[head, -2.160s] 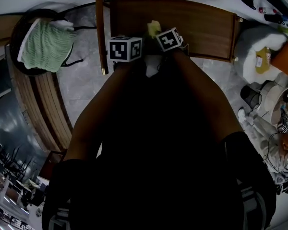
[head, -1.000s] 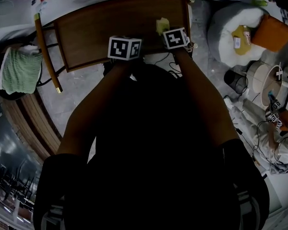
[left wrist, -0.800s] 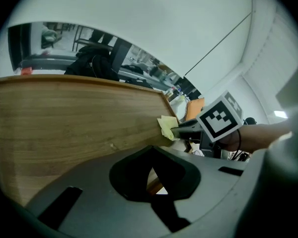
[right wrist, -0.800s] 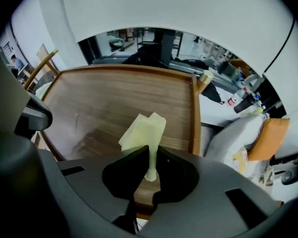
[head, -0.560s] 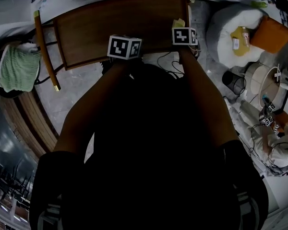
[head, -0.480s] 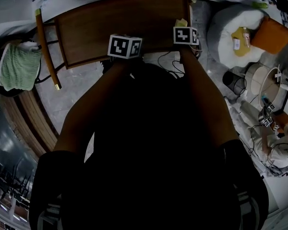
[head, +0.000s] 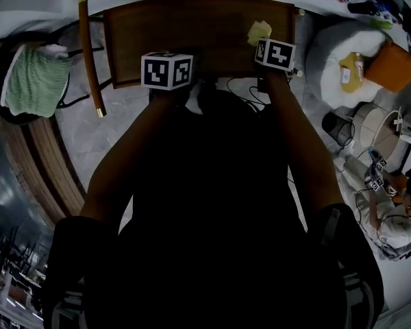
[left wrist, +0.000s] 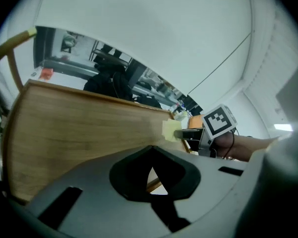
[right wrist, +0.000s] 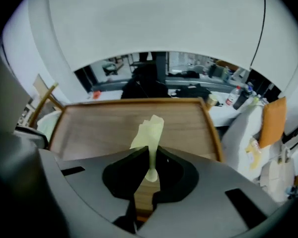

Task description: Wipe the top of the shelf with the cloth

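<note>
A: state of the right gripper (right wrist: pixel 150 157)?
B: clamped on the cloth (right wrist: pixel 149 128); a thin yellow fold is nipped between the jaws and the rest sticks up and forward past the tips

A: where's the cloth on the shelf (right wrist: pixel 97 128)?
B: over the brown wooden top, near the right end. In the left gripper view it sits low on the top, just in from the right edge. Looks like it's touching, can't be sure

A: left gripper (left wrist: pixel 152 150)?
B: jaws pressed together at the tips, nothing between them. It's at the shelf's near edge, left of centre, looking low across the top toward the right gripper

A: are the two grippers close?
B: no, well apart, left one near the front edge and right one at the right end. Both forearms reach out from the bottom of the head view

A: anything else around?
B: a green towel (head: pixel 33 81) on a dark round seat to the left. A brown stick (head: pixel 90 53) with a pale tip stands between the towel and the shelf. Right of the shelf there's a white beanbag (head: pixel 329 53) with an orange cushion (head: pixel 395 66) beside it. Floor's grey, with some cables and clutter at lower right
</note>
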`<state>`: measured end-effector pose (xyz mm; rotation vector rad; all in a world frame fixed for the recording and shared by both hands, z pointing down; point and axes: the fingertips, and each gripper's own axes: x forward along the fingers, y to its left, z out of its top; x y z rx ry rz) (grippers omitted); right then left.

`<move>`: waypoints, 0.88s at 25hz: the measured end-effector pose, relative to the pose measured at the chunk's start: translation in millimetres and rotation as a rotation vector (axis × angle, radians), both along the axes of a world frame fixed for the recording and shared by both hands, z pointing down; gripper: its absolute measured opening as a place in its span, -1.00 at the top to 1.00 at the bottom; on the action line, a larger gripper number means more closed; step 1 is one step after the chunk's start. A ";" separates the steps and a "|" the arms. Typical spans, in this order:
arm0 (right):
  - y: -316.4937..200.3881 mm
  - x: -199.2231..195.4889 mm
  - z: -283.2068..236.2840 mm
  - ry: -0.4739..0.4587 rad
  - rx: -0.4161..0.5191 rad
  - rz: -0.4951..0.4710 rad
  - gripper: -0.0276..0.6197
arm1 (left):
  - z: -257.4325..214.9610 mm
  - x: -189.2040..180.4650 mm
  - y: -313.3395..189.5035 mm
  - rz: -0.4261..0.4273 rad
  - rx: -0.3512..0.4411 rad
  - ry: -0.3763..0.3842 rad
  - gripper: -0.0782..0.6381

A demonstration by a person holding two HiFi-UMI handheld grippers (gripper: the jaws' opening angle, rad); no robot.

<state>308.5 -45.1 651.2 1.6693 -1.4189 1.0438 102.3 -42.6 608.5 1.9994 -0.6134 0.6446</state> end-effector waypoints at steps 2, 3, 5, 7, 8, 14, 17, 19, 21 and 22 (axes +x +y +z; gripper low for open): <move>-20.6 -61.9 -14.5 -0.124 0.070 -0.056 0.78 | -19.1 -31.7 -7.6 -0.036 0.029 -0.002 0.75; -29.9 -94.5 -20.6 -0.188 0.102 -0.084 0.78 | -28.5 -48.5 -11.5 -0.049 0.047 -0.014 0.75; -40.5 -164.7 -25.6 -0.323 0.142 -0.148 0.78 | -44.9 -84.5 -15.8 -0.060 0.083 -0.044 0.75; -37.7 -234.8 -14.8 -0.443 0.124 -0.220 0.78 | -54.7 -123.0 -16.7 -0.054 0.120 -0.088 0.75; -32.2 -265.9 -5.8 -0.486 0.093 -0.253 0.78 | -57.0 -141.7 -16.9 -0.052 0.132 -0.110 0.75; -10.7 -401.4 26.7 -0.580 -0.010 -0.418 0.78 | -48.9 -236.8 -24.0 -0.104 0.123 -0.201 0.75; -10.9 -436.3 35.7 -0.581 -0.023 -0.470 0.78 | -39.8 -265.4 -24.1 -0.116 0.110 -0.225 0.75; -11.0 -448.8 42.3 -0.545 -0.043 -0.502 0.78 | -36.5 -277.9 -23.3 -0.121 0.101 -0.226 0.75; -10.0 -461.2 46.6 -0.509 -0.053 -0.542 0.78 | -34.2 -284.9 -21.8 -0.124 0.093 -0.222 0.75; -7.9 -467.2 49.6 -0.494 -0.064 -0.564 0.78 | -32.9 -286.6 -21.1 -0.123 0.090 -0.220 0.75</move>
